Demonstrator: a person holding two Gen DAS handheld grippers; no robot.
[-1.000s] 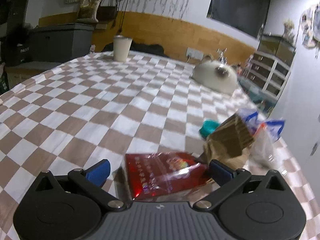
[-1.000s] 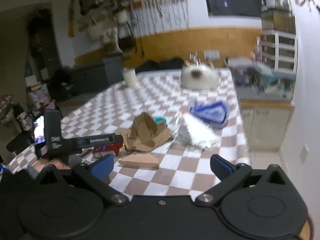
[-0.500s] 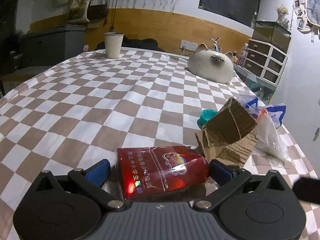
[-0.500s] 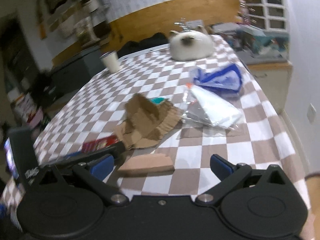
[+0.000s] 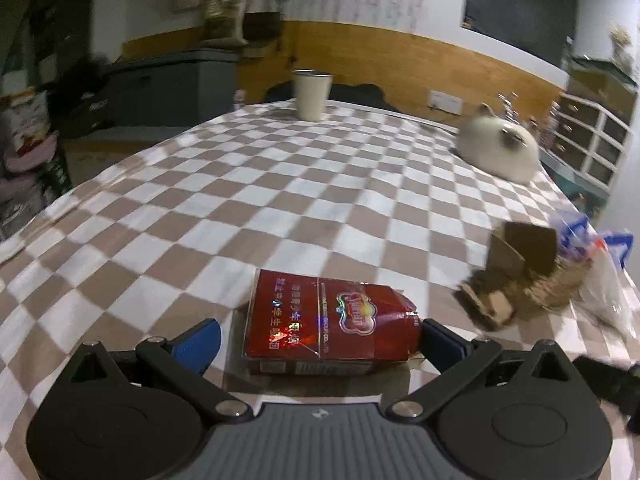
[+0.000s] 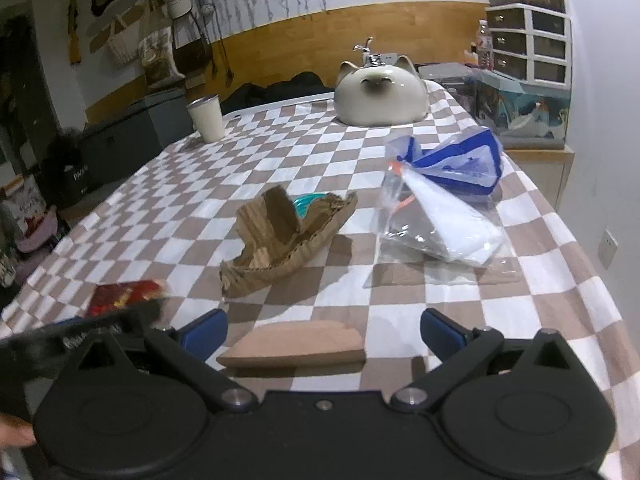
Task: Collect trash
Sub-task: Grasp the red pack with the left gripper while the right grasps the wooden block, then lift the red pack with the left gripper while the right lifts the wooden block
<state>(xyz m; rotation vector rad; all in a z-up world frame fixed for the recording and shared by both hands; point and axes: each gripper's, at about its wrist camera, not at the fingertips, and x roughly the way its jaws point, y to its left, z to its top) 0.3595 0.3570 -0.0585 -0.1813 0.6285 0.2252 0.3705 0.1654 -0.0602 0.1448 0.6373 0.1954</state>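
The left gripper [image 5: 316, 338] stood wide open, its blue fingers either side of a red pack [image 5: 330, 320] lying flat on the checked table [image 5: 280, 184]; the right finger looked to touch the pack, the left stood clear. The right gripper [image 6: 323, 330] was likewise wide open, holding nothing, with a flat tan piece [image 6: 294, 348] between its fingers, touching neither. Beyond lay torn cardboard [image 6: 280, 238] over a teal item [image 6: 305, 202], then a clear bag [image 6: 436, 224] against a blue-edged bag [image 6: 460, 166]. Farther back stood a cup [image 6: 207, 117] and a cat-shaped ornament [image 6: 379, 94].
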